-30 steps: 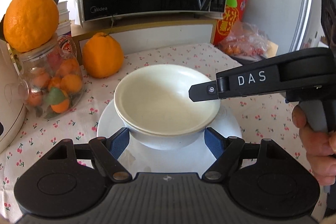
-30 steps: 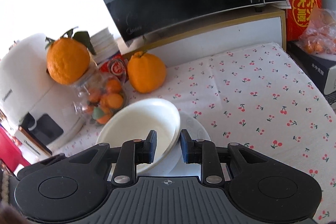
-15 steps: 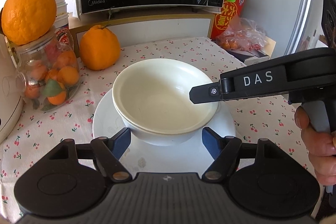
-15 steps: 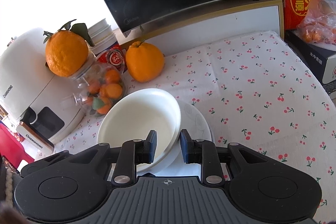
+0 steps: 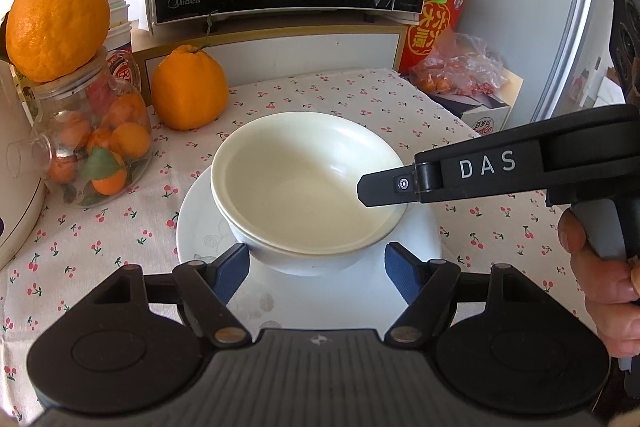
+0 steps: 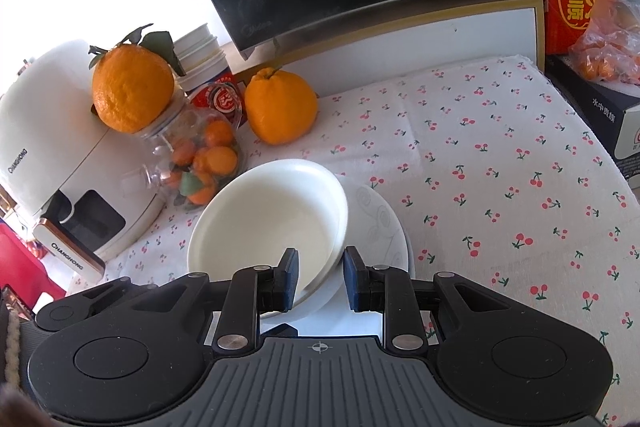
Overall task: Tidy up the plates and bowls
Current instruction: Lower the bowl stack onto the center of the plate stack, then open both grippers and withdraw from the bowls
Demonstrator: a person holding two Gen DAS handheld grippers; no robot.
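We had two white bowls nested on the plate, so stacking looked nearly done. Our right gripper pinched the top bowl's rim; our left gripper stood open around the base, gripping nothing

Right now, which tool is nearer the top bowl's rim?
Right. The right tool straddles the top bowl's rim; the left tool sits open below both bowls, over the plate.

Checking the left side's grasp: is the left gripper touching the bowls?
Apart. The left wrist view shows the left gripper straddling the stacked bowls, gaps both sides.
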